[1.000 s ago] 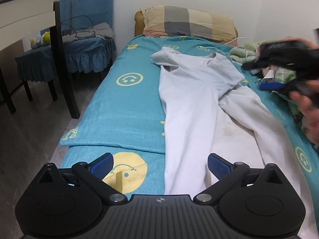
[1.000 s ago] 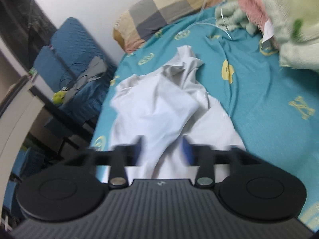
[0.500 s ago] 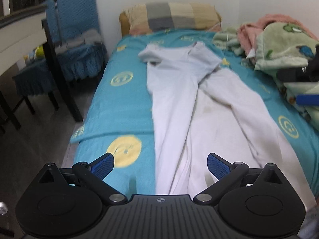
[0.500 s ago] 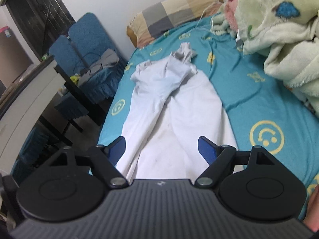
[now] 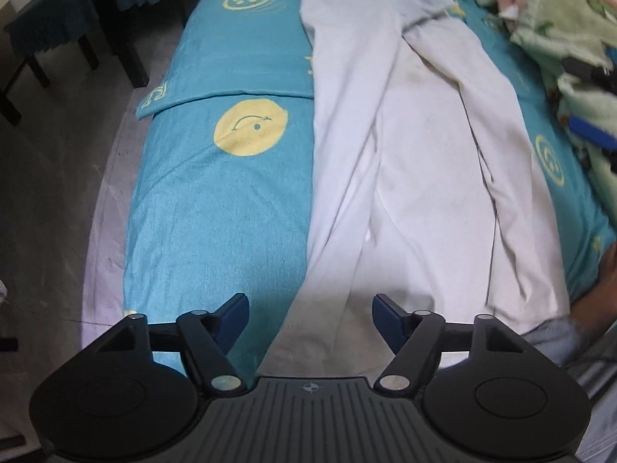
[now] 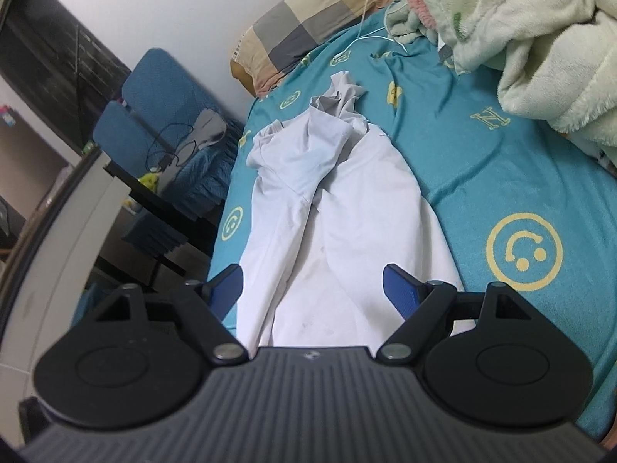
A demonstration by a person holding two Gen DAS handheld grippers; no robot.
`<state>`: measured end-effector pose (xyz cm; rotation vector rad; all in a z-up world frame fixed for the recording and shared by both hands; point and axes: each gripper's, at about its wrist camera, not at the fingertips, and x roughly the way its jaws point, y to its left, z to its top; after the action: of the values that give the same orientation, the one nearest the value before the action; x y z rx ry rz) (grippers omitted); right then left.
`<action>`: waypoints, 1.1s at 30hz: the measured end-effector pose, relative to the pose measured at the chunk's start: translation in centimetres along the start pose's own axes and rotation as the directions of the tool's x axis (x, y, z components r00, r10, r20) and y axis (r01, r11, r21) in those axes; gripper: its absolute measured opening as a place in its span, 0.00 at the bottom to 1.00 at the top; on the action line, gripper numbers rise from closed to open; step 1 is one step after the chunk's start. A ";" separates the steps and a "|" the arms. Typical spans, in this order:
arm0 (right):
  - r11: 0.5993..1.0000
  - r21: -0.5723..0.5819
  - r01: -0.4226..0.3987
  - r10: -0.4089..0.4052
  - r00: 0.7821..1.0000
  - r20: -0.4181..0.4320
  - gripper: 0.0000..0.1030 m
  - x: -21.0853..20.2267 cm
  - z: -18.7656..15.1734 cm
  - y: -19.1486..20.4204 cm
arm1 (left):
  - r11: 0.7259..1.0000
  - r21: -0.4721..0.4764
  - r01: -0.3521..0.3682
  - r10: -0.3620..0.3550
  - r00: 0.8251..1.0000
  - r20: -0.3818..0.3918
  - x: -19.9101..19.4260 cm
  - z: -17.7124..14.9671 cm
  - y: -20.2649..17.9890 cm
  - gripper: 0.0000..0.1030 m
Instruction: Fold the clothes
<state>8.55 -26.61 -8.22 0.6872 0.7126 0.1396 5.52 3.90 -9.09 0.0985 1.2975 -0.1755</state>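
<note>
White trousers [image 5: 405,146] lie lengthwise on a teal bed sheet [image 5: 223,200], legs toward me, waist crumpled at the far end. They also show in the right wrist view [image 6: 339,212]. My left gripper [image 5: 309,314] is open and empty, low over the near hem of the left leg. My right gripper [image 6: 312,287] is open and empty, above the near part of the trouser legs. A part of the right gripper [image 5: 590,131] shows at the right edge of the left wrist view.
A green fleece blanket [image 6: 540,38] and pink cloth are heaped on the bed's right side. A checked pillow [image 6: 308,23] and a white cable lie at the head. Blue chairs [image 6: 162,108] and a dark table leg [image 5: 127,58] stand left of the bed.
Both grippers have drawn back toward the foot of the bed and dropped lower. The right gripper, nearly shut a second ago, has opened. The trousers have not moved in the last half second.
</note>
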 end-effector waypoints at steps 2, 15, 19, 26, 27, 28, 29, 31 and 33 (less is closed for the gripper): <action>1.000 0.018 -0.009 0.009 1.000 -0.005 0.79 0.0 0.1 -0.3 | 0.998 0.051 -0.026 0.028 0.999 -0.025 0.4 -0.2 -0.8 0.57; 0.996 0.080 -0.051 0.052 0.998 -0.019 0.79 -0.6 0.5 -1.5 | 0.942 0.317 -0.107 0.063 0.987 0.148 -6.7 -2.2 -6.1 0.03; 0.992 0.115 -0.060 0.060 0.998 0.000 0.79 -1.1 1.0 -2.2 | 0.944 0.330 -0.027 -0.043 0.978 0.202 -11.1 -3.0 -8.6 0.03; 0.990 0.120 -0.071 0.069 0.997 0.023 0.79 -1.8 1.6 -2.7 | 0.941 0.312 0.133 -0.177 0.978 0.115 -5.6 -4.3 -13.3 0.02; 0.991 0.109 -0.073 0.071 0.997 0.026 0.80 -1.9 1.6 -2.7 | 0.942 0.296 0.155 -0.189 0.978 0.089 -4.1 -4.4 -13.4 0.02; 0.992 0.096 -0.077 0.075 0.997 0.025 0.81 -1.9 1.5 -2.6 | 0.946 0.275 0.173 -0.198 0.978 0.067 -2.9 -4.3 -13.2 0.02; 0.993 0.081 -0.082 0.081 0.997 0.018 0.81 -1.8 1.4 -2.6 | 0.949 0.252 0.190 -0.208 0.977 0.046 -1.7 -4.3 -12.8 0.02; 0.994 0.051 -0.092 0.093 0.996 -0.011 0.81 -1.4 1.2 -2.4 | 0.953 0.204 0.222 -0.229 0.973 0.011 0.3 -4.2 -12.0 0.04; 0.993 0.031 -0.112 0.113 0.993 -0.041 0.80 -1.0 1.0 -2.1 | 0.953 0.172 0.250 -0.253 0.967 -0.005 0.9 -4.0 -11.0 0.12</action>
<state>8.17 -29.15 -8.43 0.7540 0.7183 0.2486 -0.05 -6.28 -10.78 0.0772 1.2737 -0.5059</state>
